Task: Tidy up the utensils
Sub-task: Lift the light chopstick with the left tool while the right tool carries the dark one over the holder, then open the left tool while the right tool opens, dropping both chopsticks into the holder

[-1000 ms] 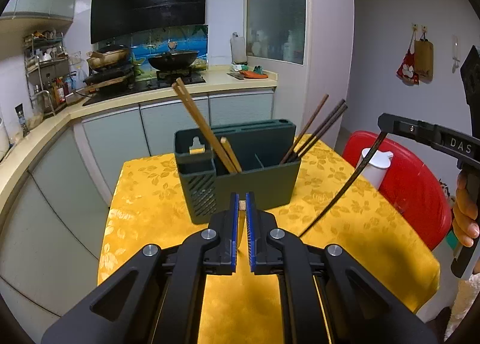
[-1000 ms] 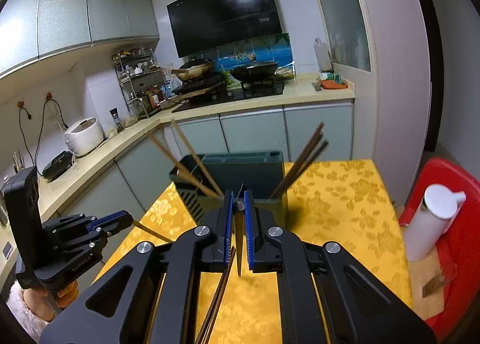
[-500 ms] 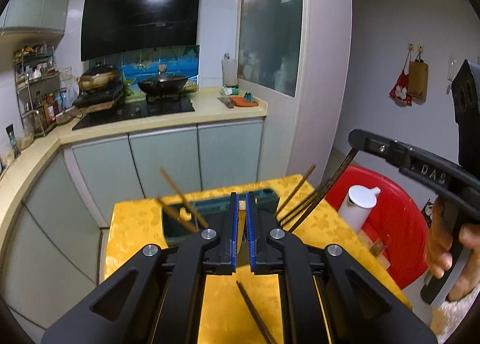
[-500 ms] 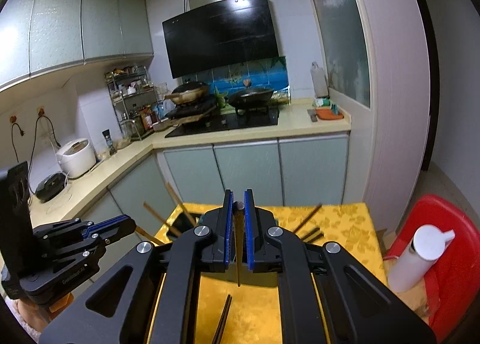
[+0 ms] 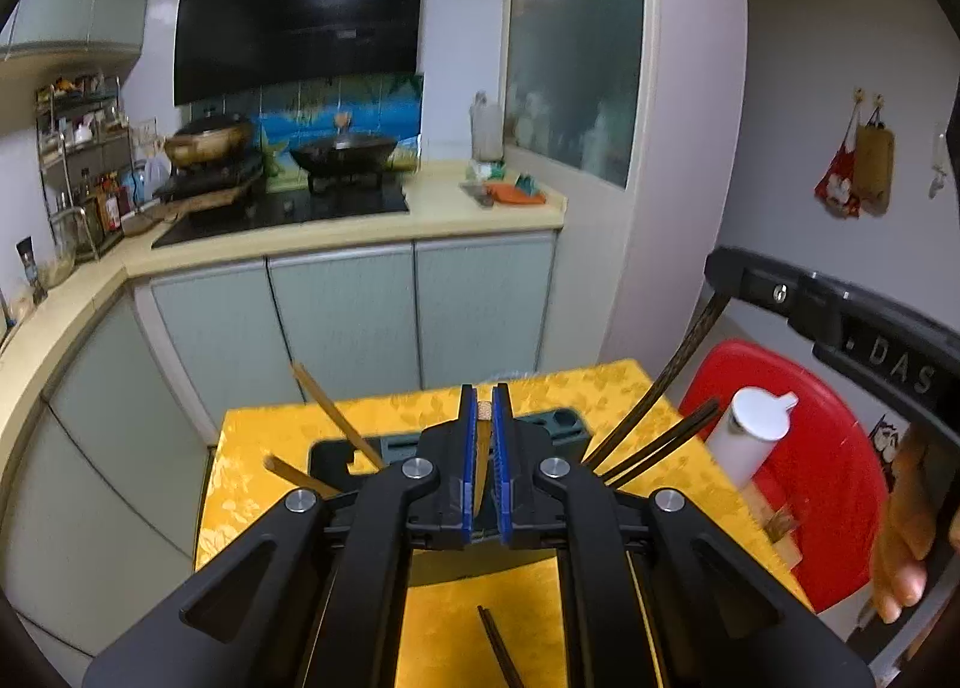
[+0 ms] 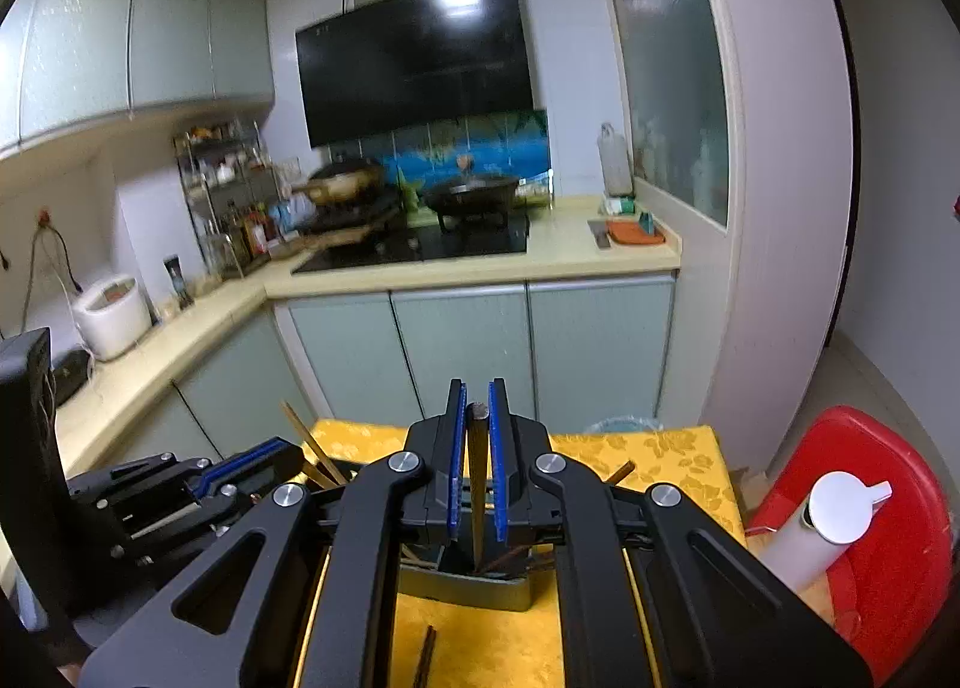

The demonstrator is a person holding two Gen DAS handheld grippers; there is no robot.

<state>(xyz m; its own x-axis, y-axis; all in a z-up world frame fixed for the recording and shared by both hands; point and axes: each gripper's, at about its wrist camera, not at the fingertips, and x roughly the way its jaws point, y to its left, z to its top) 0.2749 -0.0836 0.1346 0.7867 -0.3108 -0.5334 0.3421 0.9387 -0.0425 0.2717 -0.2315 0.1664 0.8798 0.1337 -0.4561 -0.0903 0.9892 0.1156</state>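
The left gripper [image 5: 486, 469] squeezes a light chopstick [image 5: 483, 460] between its blue pads. The right gripper [image 6: 477, 475] pinches a dark chopstick [image 6: 478, 484]. Just below both sits the grey holder [image 6: 480, 592] on the yellow desk [image 6: 672, 448].

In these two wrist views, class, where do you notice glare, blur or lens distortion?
Left wrist view: glare on the range hood, cabinet doors bowed by the fisheye. Right wrist view: the pan and spice rack smeared by motion blur, dark vignette in the corners.
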